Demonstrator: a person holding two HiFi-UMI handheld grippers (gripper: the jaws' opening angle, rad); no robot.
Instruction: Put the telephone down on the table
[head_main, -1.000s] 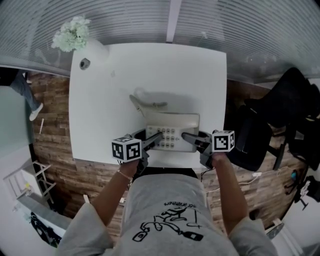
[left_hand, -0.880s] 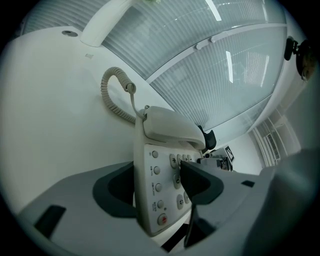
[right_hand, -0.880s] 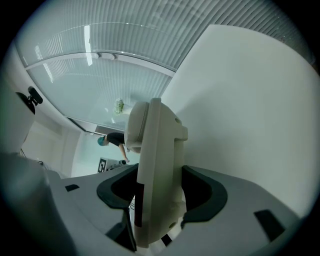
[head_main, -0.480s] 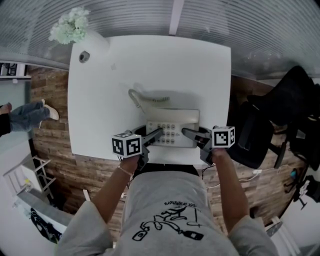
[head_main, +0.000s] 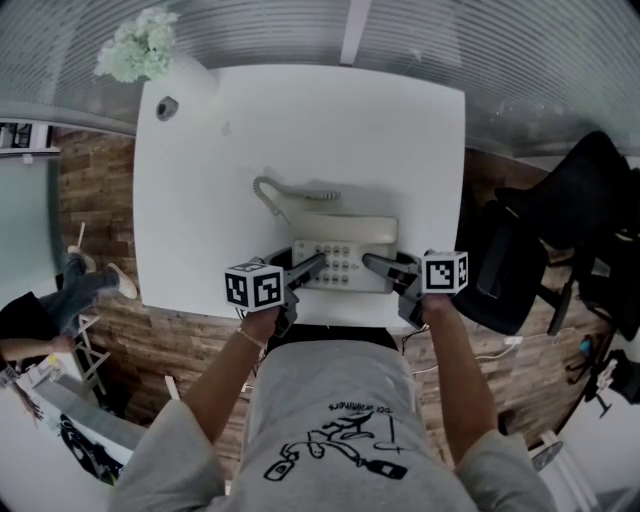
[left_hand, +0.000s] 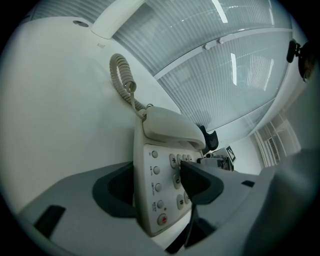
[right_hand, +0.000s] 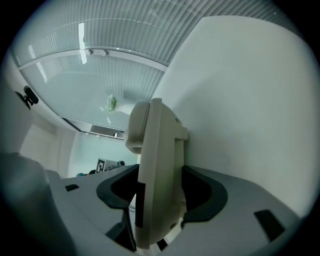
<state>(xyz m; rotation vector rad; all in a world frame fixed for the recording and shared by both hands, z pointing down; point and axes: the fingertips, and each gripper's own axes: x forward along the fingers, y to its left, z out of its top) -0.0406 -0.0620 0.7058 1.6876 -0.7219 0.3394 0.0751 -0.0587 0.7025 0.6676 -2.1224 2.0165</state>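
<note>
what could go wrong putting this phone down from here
1. The phone is close to the table's near edge; set down there, it might overhang and tip off.
2. The handset only rests on its cradle; a tilt while lowering could slide it off, tugging the cord.
3. The left claw and right claw each pinch just one side; an uneven release could drop one end.

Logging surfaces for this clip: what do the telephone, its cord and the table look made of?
The telephone: likely moulded plastic, off-white, smooth with a soft sheen. The cord: coiled, probably plastic-sheathed, same colour. The table: white, matte, even top; laminate or painted board, cannot tell.
</note>
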